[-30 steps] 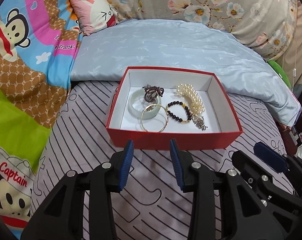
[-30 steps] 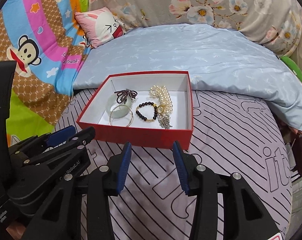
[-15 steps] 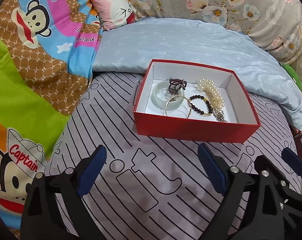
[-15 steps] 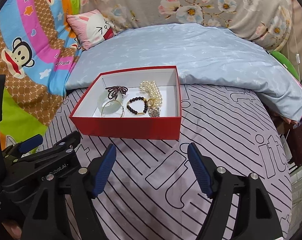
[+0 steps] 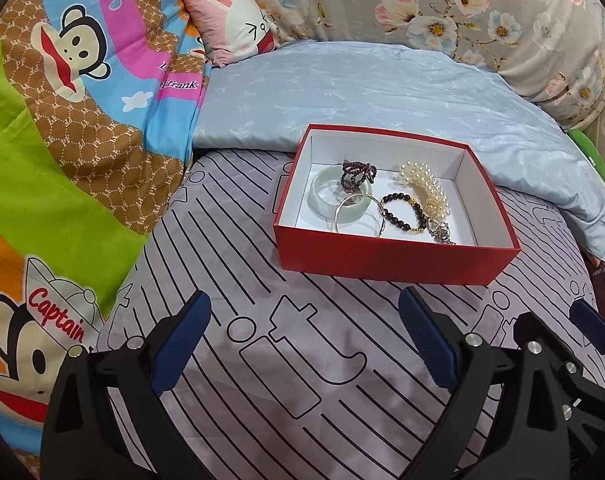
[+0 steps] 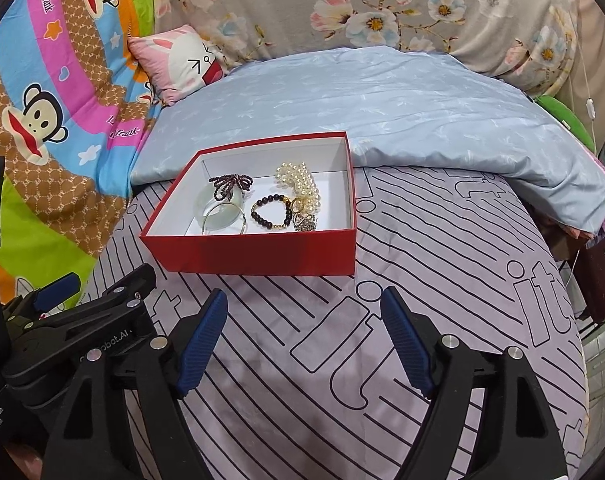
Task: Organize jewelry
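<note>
Fingers (image 5: 304,334) on left gripper, also right gripper (image 6: 304,322), just spread, nothing btwn; box's (image 5: 386,258) near wall hides bangle (image 5: 356,218) edge.

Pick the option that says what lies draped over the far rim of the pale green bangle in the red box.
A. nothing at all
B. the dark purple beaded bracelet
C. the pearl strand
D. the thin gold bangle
B: the dark purple beaded bracelet sits bunched on the far edge of the pale green bangle inside the red box, while the thin gold bangle overlaps its near side.
</note>
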Demonstrator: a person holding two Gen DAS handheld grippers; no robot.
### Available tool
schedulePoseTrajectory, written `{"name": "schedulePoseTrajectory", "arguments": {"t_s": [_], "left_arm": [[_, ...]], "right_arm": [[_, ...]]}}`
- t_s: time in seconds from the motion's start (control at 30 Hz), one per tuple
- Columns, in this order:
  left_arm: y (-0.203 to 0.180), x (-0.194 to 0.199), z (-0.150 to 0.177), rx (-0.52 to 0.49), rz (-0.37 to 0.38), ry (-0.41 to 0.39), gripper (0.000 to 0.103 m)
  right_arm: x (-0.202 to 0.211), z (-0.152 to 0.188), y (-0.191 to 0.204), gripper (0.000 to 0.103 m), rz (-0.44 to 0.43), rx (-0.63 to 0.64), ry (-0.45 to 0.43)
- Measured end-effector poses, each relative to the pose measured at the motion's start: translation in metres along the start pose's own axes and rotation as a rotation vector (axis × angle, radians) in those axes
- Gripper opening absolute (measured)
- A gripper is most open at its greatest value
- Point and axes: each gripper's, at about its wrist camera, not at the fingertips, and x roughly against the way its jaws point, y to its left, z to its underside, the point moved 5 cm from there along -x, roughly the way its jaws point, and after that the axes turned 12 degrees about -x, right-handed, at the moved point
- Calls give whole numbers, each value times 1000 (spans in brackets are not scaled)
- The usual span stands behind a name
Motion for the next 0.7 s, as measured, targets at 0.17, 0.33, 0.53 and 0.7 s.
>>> {"name": "schedulePoseTrajectory", "arguments": {"t_s": [0.17, 0.33, 0.53, 0.7], "left_arm": [[0, 0, 1, 0, -1, 3, 92], [0, 0, 1, 3, -1, 3, 92], [0, 1, 1, 1, -4, 4, 92], [0, 1, 3, 4, -4, 6, 92]], "right_arm": [[0, 0, 0, 77, 1, 0, 1], [0, 1, 0, 77, 0, 0, 1], [0, 2, 0, 77, 1, 0, 2], [1, 5, 1, 77, 0, 0, 6]]}}
